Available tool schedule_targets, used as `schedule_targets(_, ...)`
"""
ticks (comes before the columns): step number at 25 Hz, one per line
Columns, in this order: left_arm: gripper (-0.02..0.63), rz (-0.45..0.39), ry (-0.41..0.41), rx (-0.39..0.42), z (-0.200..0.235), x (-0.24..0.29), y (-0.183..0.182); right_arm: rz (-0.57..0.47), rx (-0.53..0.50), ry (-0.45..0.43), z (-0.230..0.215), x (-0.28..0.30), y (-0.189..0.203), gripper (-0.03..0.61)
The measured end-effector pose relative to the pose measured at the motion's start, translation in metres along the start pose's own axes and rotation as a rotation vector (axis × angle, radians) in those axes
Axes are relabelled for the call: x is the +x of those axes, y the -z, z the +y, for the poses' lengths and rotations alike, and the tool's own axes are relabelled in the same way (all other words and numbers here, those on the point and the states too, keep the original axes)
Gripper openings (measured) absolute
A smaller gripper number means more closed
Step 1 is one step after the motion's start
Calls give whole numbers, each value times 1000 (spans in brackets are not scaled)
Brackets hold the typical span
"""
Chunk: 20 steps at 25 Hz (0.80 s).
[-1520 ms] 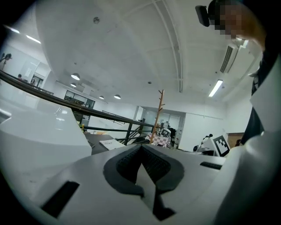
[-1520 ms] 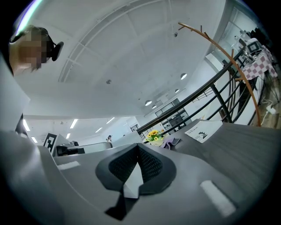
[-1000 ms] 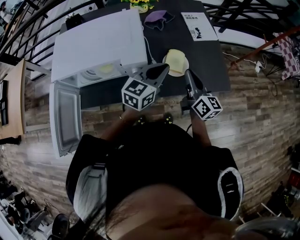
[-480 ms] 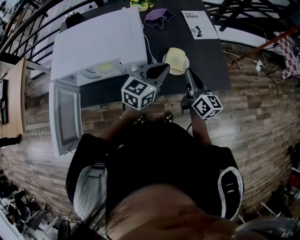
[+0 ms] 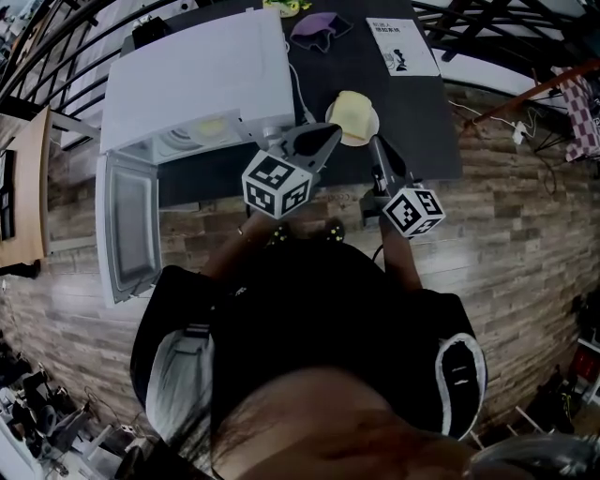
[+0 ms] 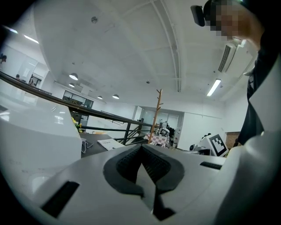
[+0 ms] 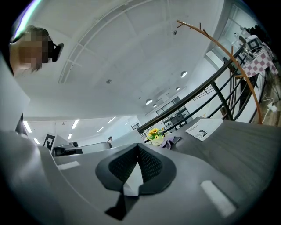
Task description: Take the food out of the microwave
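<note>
One open white box-shaped microwave (image 5: 192,80) holds one yellowish food (image 5: 212,127); one yellow plated portion (image 5: 350,114) sits on the dark surface (image 5: 422,122). Left gripper (image 5: 330,133) and right gripper (image 5: 373,143): fingers clenched, empty.

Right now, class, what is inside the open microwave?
Inside the microwave a pale yellow food item sits on a round tray near the opening. The cavity's back is covered by the microwave's top.

Counted on desk (image 5: 417,122): 1 microwave (image 5: 192,75), 1 plate (image 5: 372,122), 1 leaflet (image 5: 401,47), 1 purple cloth (image 5: 317,28), 1 flower bunch (image 7: 153,133). 2 yellow food pcs: 1 on plate (image 5: 349,111), 1 in microwave (image 5: 211,127). 2 claws: L claw (image 5: 330,132), R claw (image 5: 374,143). 2 marker cubes (image 5: 277,185), 1 per claw.
</note>
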State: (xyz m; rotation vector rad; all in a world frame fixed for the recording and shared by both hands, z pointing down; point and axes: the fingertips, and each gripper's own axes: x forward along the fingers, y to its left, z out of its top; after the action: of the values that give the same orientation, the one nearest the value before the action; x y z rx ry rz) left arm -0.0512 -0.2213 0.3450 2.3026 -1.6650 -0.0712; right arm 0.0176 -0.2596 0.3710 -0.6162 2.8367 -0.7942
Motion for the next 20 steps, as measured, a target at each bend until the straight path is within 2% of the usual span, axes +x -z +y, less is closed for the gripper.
schedule_targets(7,6,-7,-55,-14,6,-7,2,29,2,-40,2,8,3,-5)
schedule_targets(20,6,-84,-245,-85,32,-48,4,122,10,-197,26,38,23,-5)
